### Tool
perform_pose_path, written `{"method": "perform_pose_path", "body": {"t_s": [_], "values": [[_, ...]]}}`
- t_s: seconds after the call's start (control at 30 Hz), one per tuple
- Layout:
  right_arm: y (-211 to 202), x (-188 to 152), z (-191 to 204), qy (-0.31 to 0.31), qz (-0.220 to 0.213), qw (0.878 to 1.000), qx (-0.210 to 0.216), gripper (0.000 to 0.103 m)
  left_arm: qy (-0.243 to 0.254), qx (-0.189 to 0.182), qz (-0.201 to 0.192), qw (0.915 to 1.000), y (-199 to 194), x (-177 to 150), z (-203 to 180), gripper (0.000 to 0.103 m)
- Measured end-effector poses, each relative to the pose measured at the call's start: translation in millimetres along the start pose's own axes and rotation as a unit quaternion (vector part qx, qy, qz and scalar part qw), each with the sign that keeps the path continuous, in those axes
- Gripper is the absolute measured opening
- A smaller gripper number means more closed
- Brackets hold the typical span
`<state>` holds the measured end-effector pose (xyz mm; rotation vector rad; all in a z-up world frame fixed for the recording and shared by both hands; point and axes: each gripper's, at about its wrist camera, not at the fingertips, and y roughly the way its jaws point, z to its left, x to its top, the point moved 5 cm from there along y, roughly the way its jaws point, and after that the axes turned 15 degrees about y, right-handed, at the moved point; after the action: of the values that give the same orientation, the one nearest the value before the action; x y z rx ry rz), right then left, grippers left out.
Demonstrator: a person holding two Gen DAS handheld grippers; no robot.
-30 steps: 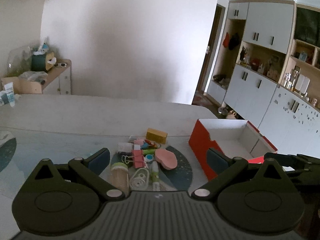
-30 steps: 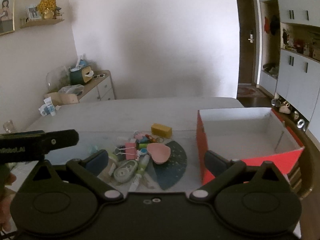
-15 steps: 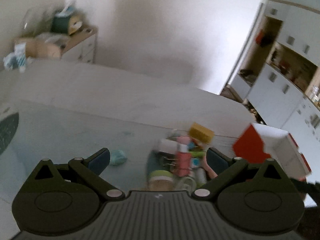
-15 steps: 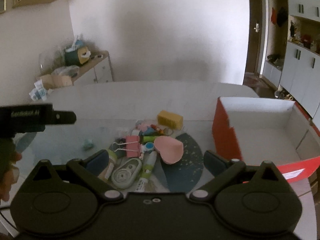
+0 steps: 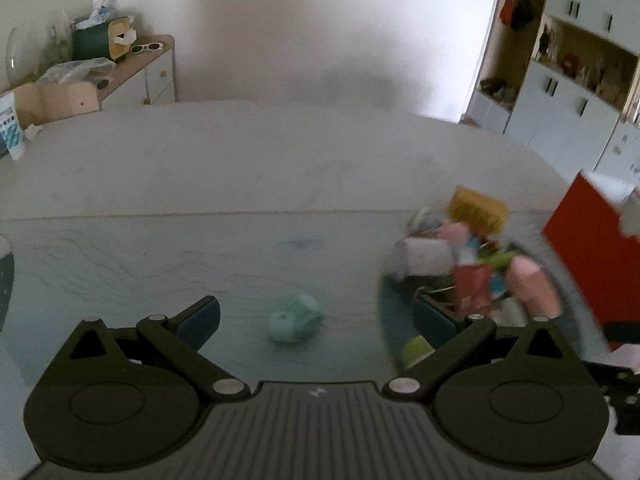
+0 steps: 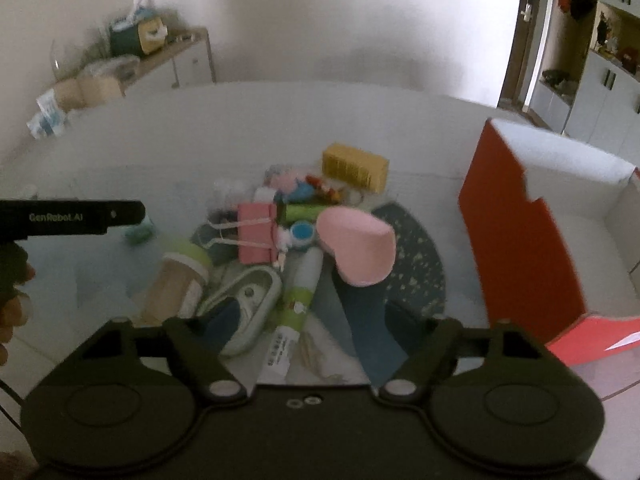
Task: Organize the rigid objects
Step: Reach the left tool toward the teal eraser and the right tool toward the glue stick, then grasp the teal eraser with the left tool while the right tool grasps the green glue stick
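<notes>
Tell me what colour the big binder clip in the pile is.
Pink binder clip with silver wire handles; clearest in the right wrist view.

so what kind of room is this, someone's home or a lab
Most likely a home living or dining room: a table of small clutter, white built-in cabinets with open shelves of keepsakes, and a sideboard holding a tissue box and sunglasses.

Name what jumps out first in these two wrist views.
The jumble of small items at mid-table, topped by a pink heart-shaped box and a pink binder clip. Right of it, the tall red box, open and white inside. Apart to the left, a lone teal lump lies between the open left gripper's fingers.
</notes>
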<state>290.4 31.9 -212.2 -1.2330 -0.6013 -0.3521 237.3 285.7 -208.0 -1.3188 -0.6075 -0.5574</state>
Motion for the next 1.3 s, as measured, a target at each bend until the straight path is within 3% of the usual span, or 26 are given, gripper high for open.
{"method": "perform_pose_path", "body": {"t_s": [0.3,0.43,0.6,0.7,0.83,0.93,1.3], "values": [[31,-14,4,-0.005,0.045,0.999,-0.022,0.062,0.01,0.006,0.019,0.9998,30,-11,9,0.102],[39,-17,4,0.001,0.057,0.998,-0.031,0.053,0.016,0.005,0.018,0.9997,35,-11,10,0.092],[45,-17,6,0.004,0.06,0.998,-0.038,0.047,0.015,0.004,0.02,0.9997,41,-12,10,0.074],[46,-15,8,0.006,0.058,0.998,-0.039,0.04,0.02,0.005,0.017,0.9996,41,-12,10,0.063],[48,-13,14,-0.005,0.054,0.997,-0.046,0.022,0.031,0.012,0.015,0.9993,42,-12,7,0.047],[48,-12,17,-0.007,0.054,0.997,-0.05,0.017,0.034,0.01,0.013,0.9993,41,-12,6,0.035],[26,-14,12,0.006,0.047,0.998,-0.043,0.016,0.022,0.0,0.011,0.9997,20,-13,1,0.035]]}}
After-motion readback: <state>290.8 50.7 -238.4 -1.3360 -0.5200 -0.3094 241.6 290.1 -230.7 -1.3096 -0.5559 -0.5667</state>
